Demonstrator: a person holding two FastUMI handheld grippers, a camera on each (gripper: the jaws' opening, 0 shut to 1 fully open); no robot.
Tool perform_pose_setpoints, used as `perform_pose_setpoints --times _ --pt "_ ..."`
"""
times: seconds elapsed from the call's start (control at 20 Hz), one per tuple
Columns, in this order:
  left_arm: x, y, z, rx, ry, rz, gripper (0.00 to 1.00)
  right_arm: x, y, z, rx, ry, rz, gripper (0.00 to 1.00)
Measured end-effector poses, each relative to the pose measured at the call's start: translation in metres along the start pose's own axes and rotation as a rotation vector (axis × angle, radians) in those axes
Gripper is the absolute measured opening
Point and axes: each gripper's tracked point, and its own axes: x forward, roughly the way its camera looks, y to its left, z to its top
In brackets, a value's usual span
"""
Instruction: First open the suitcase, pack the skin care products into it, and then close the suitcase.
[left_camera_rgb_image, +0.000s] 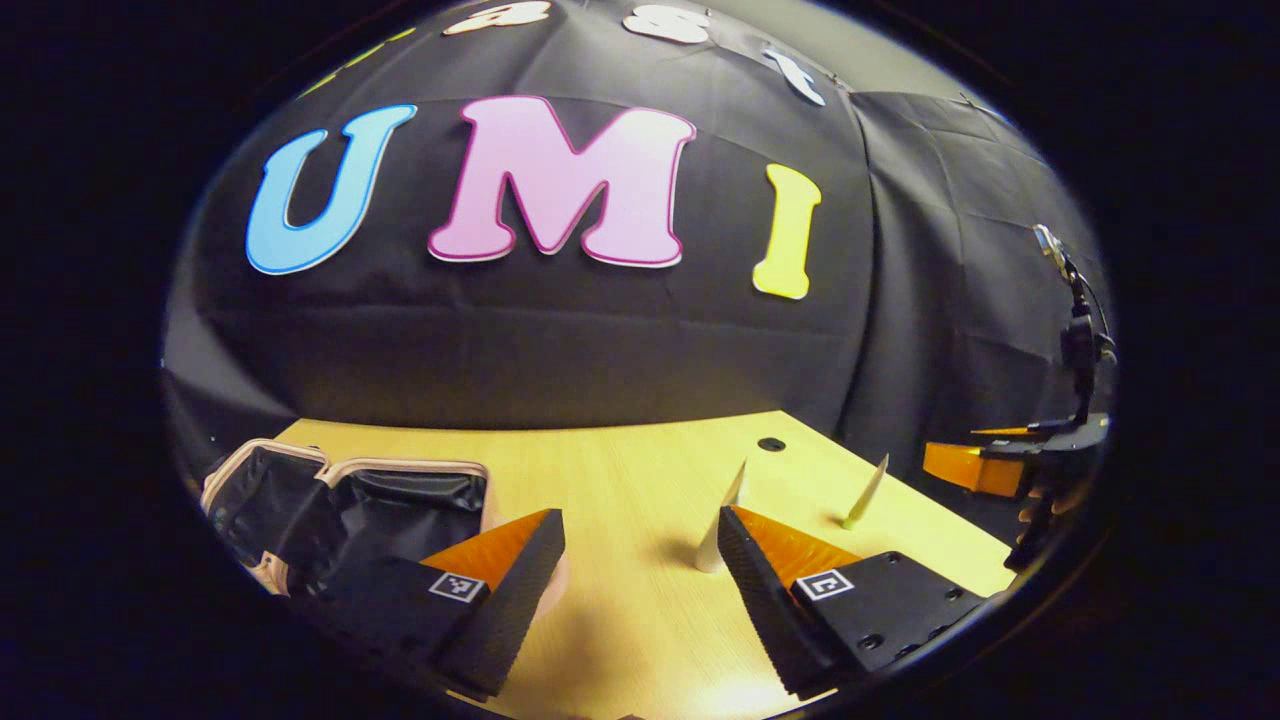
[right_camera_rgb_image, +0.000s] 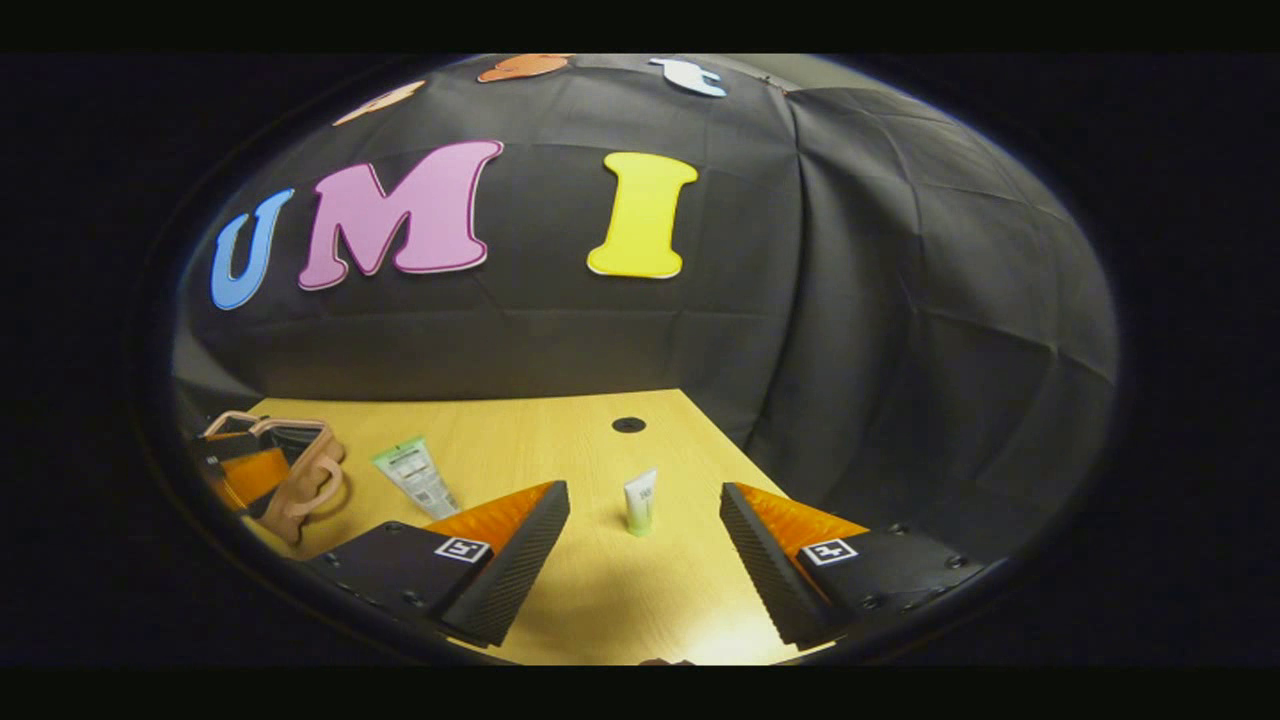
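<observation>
Suitcase (left_camera_rgb_image: 350, 500) lies open at the left end of the wooden table (left_camera_rgb_image: 620, 480) in the left gripper view, its dark lining showing inside a pale rim, and part of it sits behind our left tool's left finger. We hold the left tool (left_camera_rgb_image: 640, 560) above the table with its fingers wide apart and nothing between them. 2 skin care tubes stand upright on their caps ahead of it: a white tube (left_camera_rgb_image: 722, 525) just beside the right finger, and a green tube (left_camera_rgb_image: 866, 492) farther right, nearer the table's edge. A small dark hole (left_camera_rgb_image: 771, 443) marks the table top near the far edge.

At the far right of that view we see our right tool, held off the table's right side. In the right gripper view the right tool (right_camera_rgb_image: 645, 545) is also spread wide and empty, hovering over the table. The green tube (right_camera_rgb_image: 640, 502) stands between its fingers but farther off, touching neither. The white tube (right_camera_rgb_image: 415, 478) appears to the left, near the left finger. The suitcase (right_camera_rgb_image: 300, 480) sits at the far left, with our left tool in front of it.
</observation>
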Motion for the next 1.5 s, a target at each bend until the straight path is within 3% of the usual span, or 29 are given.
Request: perform_pose_setpoints --times 0.2,0.55,0.65,0.75,0.8,1.05,1.2,1.25,1.45,1.5 --pt "0.057 -0.045 -0.031 0.04 0.059 -0.101 0.97 0.035 -0.004 -0.031 0.02 0.044 0.002 0.97" --pt "0.158 -0.082 -0.077 0.096 0.217 -0.149 0.99 0.099 -0.008 -0.076 0.03 0.127 -0.037 0.97" --pt "0.167 -0.082 -0.087 0.12 0.26 -0.115 0.88 0.112 -0.005 -0.084 0.071 0.145 -0.049 0.97" --pt "0.176 -0.091 -0.084 0.085 0.266 -0.137 0.48 0.12 -0.005 -0.09 0.121 0.161 -0.066 0.97" --pt "0.176 -0.091 -0.086 0.072 0.269 -0.139 0.48 0.122 -0.007 -0.092 0.135 0.163 -0.077 0.94" --pt "0.173 -0.09 -0.087 0.049 0.269 -0.134 0.43 0.137 -0.007 -0.096 0.117 0.158 -0.108 0.96" --pt "0.171 -0.085 -0.086 0.035 0.267 -0.113 0.43 0.155 -0.002 -0.098 0.104 0.178 -0.114 0.7" --pt "0.17 -0.085 -0.085 0.034 0.266 -0.109 0.43 0.155 0.003 -0.104 0.11 0.193 -0.097 0.55" --pt "0.167 -0.079 -0.081 0.018 0.257 -0.094 0.43 0.144 0.014 -0.089 0.061 0.145 -0.035 0.3" --pt "0.164 -0.074 -0.081 0.008 0.247 -0.091 0.43 0.138 0.019 -0.08 0.047 0.121 -0.015 0.29"
